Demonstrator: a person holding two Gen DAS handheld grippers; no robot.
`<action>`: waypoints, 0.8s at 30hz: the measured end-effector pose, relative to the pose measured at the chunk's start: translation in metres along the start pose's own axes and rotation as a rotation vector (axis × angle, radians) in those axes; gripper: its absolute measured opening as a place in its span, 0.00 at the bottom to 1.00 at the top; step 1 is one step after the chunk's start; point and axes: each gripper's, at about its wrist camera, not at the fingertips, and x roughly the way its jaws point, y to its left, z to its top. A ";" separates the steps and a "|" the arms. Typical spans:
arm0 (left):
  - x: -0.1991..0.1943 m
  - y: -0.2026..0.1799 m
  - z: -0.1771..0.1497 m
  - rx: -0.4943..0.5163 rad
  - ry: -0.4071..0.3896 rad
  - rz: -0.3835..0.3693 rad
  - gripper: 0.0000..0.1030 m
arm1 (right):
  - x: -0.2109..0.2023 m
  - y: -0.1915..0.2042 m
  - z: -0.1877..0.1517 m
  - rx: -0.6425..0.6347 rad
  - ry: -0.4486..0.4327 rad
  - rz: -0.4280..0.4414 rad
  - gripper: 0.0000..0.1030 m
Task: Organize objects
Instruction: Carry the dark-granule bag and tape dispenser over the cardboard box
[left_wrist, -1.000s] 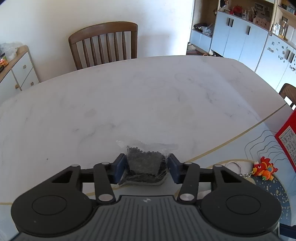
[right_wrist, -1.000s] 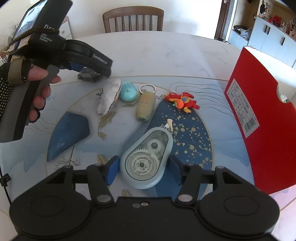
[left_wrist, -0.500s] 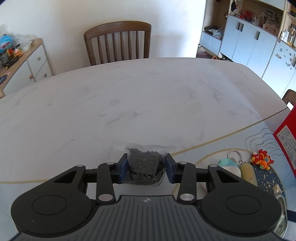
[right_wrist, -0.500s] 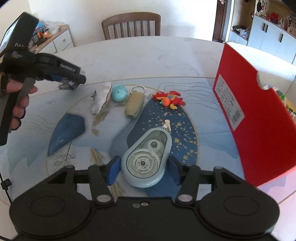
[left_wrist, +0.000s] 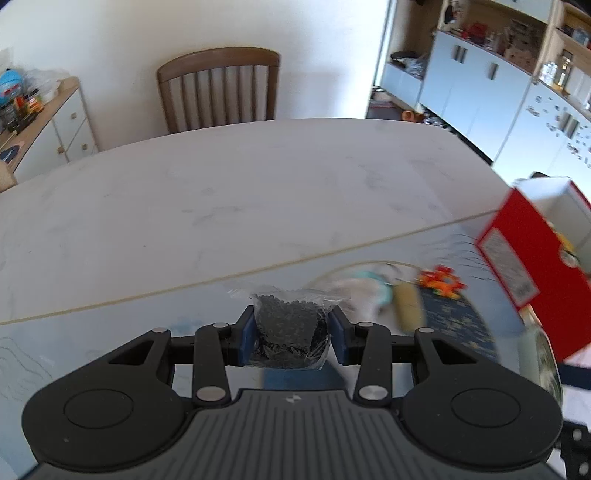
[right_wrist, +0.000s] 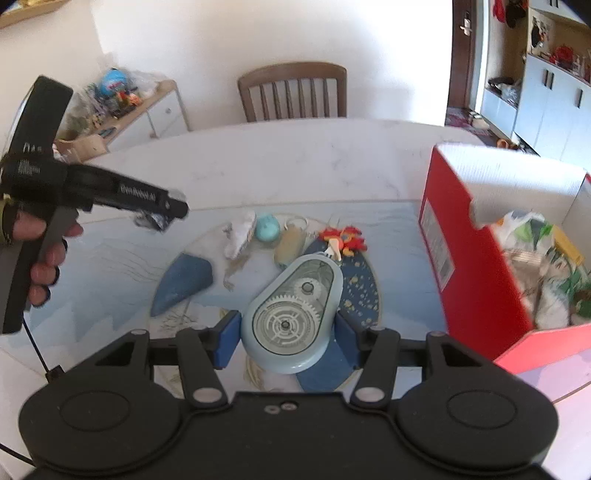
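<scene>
My left gripper (left_wrist: 291, 328) is shut on a small clear bag of black pellets (left_wrist: 290, 325) and holds it above the table; it also shows from the side in the right wrist view (right_wrist: 162, 218). My right gripper (right_wrist: 286, 332) is shut on a pale blue correction-tape dispenser (right_wrist: 291, 314) with visible gears, lifted above the mat. The open red box (right_wrist: 476, 266) stands to the right, with bags inside (right_wrist: 535, 254); it also shows in the left wrist view (left_wrist: 524, 258).
On the blue patterned mat (right_wrist: 110, 266) lie a white shell-like toy (right_wrist: 240, 236), a teal ball (right_wrist: 267, 229), a tan keyring pouch (right_wrist: 290, 243) and an orange dragon charm (right_wrist: 343, 236). A wooden chair (right_wrist: 291, 92) stands behind the marble table (left_wrist: 221, 199). A sideboard (right_wrist: 140, 107) is at the left.
Both grippers have risen with their loads. My left gripper has swung right toward the red box, and my right gripper has lifted the dispenser higher, bringing the box's inside into view.
</scene>
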 end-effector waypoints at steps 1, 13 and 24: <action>-0.005 -0.006 -0.001 0.007 0.001 -0.006 0.39 | -0.006 -0.003 0.002 -0.008 -0.006 0.005 0.52; -0.056 -0.096 0.002 0.084 -0.012 -0.091 0.39 | -0.065 -0.052 0.017 -0.044 -0.047 0.057 0.52; -0.058 -0.185 0.007 0.127 -0.009 -0.157 0.39 | -0.096 -0.113 0.016 -0.048 -0.057 0.040 0.52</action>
